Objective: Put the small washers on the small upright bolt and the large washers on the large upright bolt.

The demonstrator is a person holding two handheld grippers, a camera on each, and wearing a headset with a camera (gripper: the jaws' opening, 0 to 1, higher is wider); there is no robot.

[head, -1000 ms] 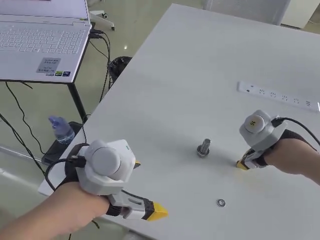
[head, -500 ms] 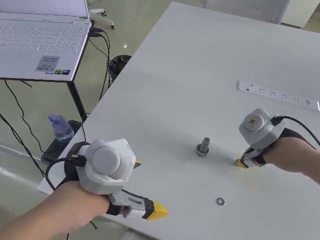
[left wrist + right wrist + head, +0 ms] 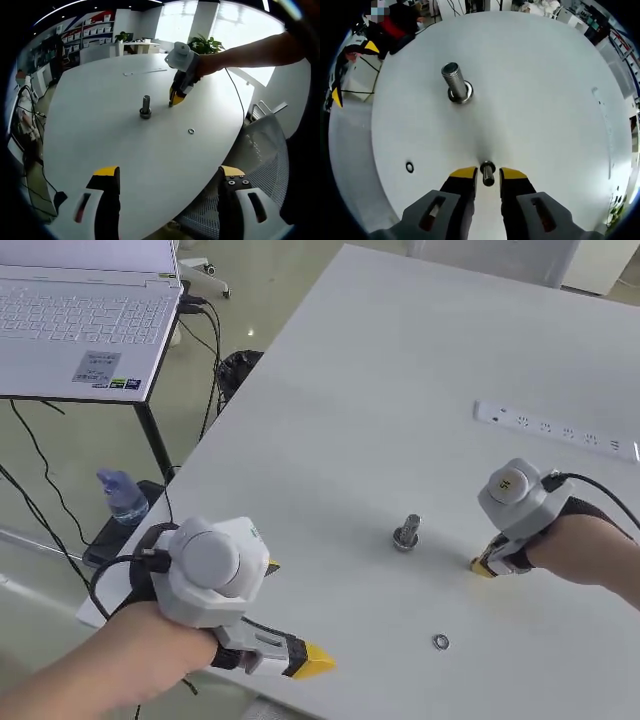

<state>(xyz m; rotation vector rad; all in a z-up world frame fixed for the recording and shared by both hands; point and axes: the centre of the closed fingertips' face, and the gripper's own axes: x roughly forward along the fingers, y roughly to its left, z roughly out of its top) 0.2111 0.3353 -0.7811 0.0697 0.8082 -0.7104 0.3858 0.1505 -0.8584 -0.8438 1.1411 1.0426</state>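
The large bolt (image 3: 406,533) stands upright mid-table on a wide ring-like base, also seen as the large bolt (image 3: 456,82) and the large bolt (image 3: 145,107). My right gripper (image 3: 483,565) points down at the table to its right. In the right gripper view the right gripper (image 3: 488,175) has its jaws drawn in close on either side of a small upright bolt (image 3: 487,172). One small washer (image 3: 441,642) lies flat nearer me, also visible as the washer (image 3: 409,166) and the washer (image 3: 191,131). My left gripper (image 3: 170,175) is wide open and empty near the table's front edge (image 3: 310,665).
A white power strip (image 3: 555,428) lies at the far right of the white table (image 3: 380,360). A laptop (image 3: 80,310) sits on a stand to the left, with cables and a water bottle (image 3: 122,498) on the floor below. A mesh chair (image 3: 270,150) stands beside the table.
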